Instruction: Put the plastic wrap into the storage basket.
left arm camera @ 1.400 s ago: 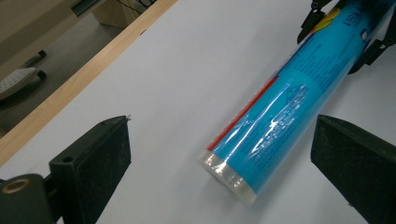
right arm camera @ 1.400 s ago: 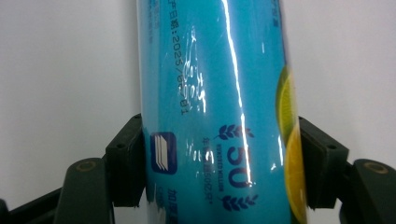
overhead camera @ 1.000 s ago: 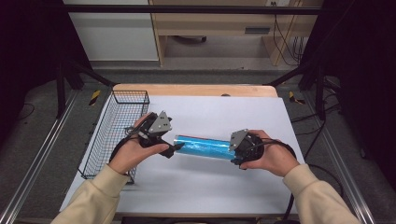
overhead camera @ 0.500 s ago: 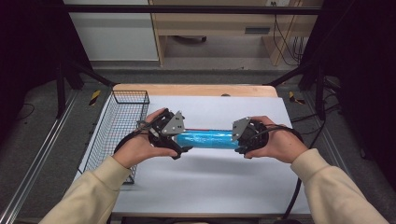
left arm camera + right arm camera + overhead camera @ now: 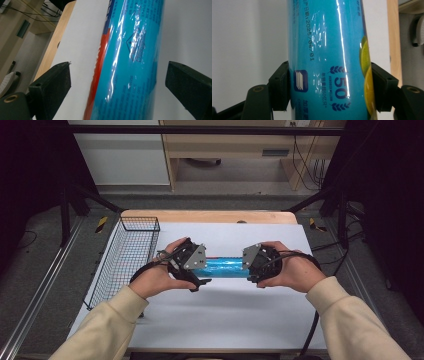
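Blue glossy tube [image 5: 223, 268] now held level above the white table [image 5: 225, 315], lifted since a second ago. Right gripper [image 5: 329, 85] clamps one end. Left gripper [image 5: 117, 82] jaws just narrowed, pads apparently not touching; second grip pending.

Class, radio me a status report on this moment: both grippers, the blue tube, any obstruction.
Right gripper clamped on blue tube. Left gripper open astride its other end, jaws just closing. Wire basket beside, nothing blocking.
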`<state>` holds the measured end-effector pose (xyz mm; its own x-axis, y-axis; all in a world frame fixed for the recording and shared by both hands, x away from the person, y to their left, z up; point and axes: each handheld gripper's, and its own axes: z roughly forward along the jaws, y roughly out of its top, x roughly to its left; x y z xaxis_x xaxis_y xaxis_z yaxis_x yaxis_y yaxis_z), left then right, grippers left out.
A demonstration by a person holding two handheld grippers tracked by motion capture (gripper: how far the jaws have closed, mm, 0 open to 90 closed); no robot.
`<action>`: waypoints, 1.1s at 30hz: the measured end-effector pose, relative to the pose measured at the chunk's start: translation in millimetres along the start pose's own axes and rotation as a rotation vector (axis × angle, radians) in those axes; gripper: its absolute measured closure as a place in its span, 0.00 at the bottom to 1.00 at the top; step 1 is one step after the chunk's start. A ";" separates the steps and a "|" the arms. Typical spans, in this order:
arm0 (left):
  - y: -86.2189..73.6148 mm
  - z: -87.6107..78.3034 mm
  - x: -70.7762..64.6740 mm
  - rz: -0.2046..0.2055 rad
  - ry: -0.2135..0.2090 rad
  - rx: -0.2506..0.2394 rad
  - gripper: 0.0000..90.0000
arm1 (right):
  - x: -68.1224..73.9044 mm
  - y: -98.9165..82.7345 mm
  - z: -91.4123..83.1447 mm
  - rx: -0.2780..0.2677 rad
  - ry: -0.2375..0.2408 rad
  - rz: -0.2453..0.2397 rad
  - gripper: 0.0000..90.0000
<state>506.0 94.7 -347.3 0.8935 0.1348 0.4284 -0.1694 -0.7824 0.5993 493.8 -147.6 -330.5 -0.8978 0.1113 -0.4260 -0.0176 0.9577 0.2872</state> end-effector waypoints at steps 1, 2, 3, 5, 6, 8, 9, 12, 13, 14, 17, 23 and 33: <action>0.7 2.2 1.5 -0.002 -0.004 0.008 0.07 | -1.8 4.6 -1.3 0.004 -0.010 0.000 0.34; 1.7 3.9 3.4 0.000 -0.003 0.017 0.07 | -1.8 4.6 -1.3 0.004 -0.010 0.000 0.34; 3.0 5.1 5.2 0.002 -0.010 0.022 0.07 | -2.9 6.8 -1.4 -0.002 -0.015 0.001 0.35; 5.5 7.0 7.0 0.008 -0.007 0.021 0.10 | -6.4 13.4 -3.3 -0.008 -0.025 0.000 0.35; 6.6 7.0 7.8 0.014 -0.003 0.029 0.10 | -6.4 13.4 -3.3 -0.008 -0.025 0.000 0.35; 9.5 6.9 10.1 0.041 0.000 0.053 0.13 | -7.3 17.7 -5.0 -0.014 -0.025 -0.005 0.35; 10.4 6.6 10.9 0.045 0.006 0.062 0.15 | -7.9 19.9 -5.5 -0.013 -0.022 -0.010 0.35; 12.9 6.5 13.7 0.059 0.003 0.091 0.18 | -9.8 25.1 -5.8 -0.017 -0.024 -0.017 0.35; 13.4 7.7 14.7 0.062 0.007 0.118 0.21 | -10.5 27.9 -6.3 -0.012 -0.025 -0.012 0.35; 13.4 7.7 14.7 0.062 0.007 0.118 0.21 | -10.5 27.9 -6.3 -0.012 -0.025 -0.012 0.35; 13.8 8.6 15.1 0.077 0.009 0.147 0.23 | -10.4 32.9 -7.9 -0.010 -0.038 -0.023 0.35; 14.4 8.9 14.9 0.085 -0.003 0.189 0.27 | -10.3 34.7 -8.3 -0.005 -0.036 -0.020 0.35; 16.1 5.6 8.3 0.086 -0.010 0.232 0.33 | -8.8 34.5 -3.3 -0.044 -0.015 -0.034 0.34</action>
<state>513.0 79.8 -337.8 0.8841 0.0561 0.4639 -0.1464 -0.9096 0.3889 499.6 -116.4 -314.0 -0.8896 0.0830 -0.4491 -0.0677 0.9485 0.3094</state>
